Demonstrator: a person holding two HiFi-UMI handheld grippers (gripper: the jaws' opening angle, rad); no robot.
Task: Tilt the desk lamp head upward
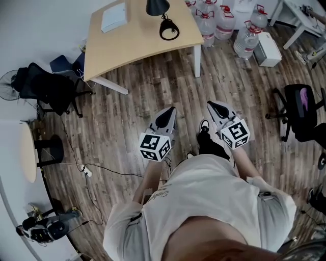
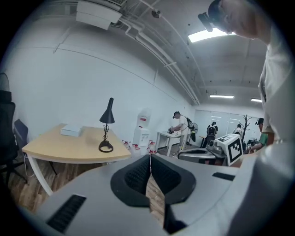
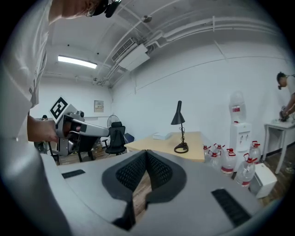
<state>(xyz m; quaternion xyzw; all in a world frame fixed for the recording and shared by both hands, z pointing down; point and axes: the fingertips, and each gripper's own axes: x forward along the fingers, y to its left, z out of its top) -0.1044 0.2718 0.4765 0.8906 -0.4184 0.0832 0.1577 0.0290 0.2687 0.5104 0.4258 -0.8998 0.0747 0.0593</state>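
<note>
Left gripper (image 1: 171, 110) and right gripper (image 1: 211, 104), jaws closed on nothing, carried side by side over the floor (image 1: 127, 114), apparently awaiting approach to the desk lamp (image 1: 157, 6) on the far desk (image 1: 137, 46).

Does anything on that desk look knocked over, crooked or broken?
Nothing stands out. The desk lamp stands upright on the desk, aimed downward. The white box lies flat near it, and the water jugs on the floor beside the desk are upright.
</note>
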